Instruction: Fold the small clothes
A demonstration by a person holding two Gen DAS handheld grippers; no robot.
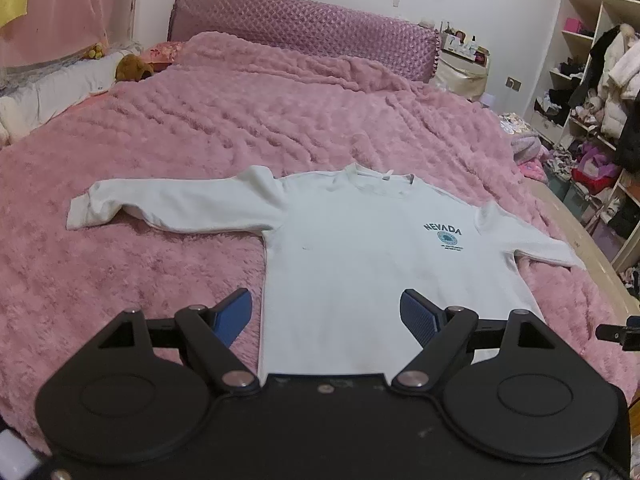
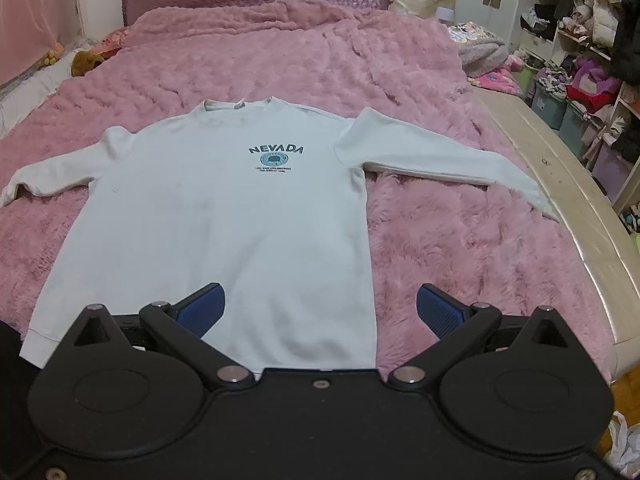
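Sweatshirt: a white long-sleeved sweatshirt (image 2: 224, 208) lay face up and flat on the bed, collar toward the headboard, hem toward the cameras, "NEVADA" print on the chest.
Sleeves: both were spread outward; the left sleeve (image 1: 168, 204) ran out over the blanket, the right sleeve (image 2: 440, 156) reached toward the edge of the bed.
Fold state: judged not yet begun, as no part of the garment was turned over on itself.
Step in hand: probably the first fold, bringing a sleeve and side panel inward across the body.
Doing it well: pinch only the sweatshirt's cloth and not the shaggy pile beneath, take hold at cuff or shoulder and at the hem on the same side, lift just enough to clear, and lay the edge down parallel to the side seam so that the print stays centred.
Left gripper (image 1: 326, 312): jaws wide apart, holding nothing, poised above the hem's left part, touching no cloth that could be seen.
Right gripper (image 2: 320, 308): jaws likewise spread wide and empty, straddling the sweatshirt's right lower edge from above.
Blanket: a fluffy pink blanket (image 2: 460, 248) covered the bed under the garment.
Surroundings: a quilted headboard (image 1: 304, 36) stood beyond, cluttered shelves (image 1: 588, 92) to the right.
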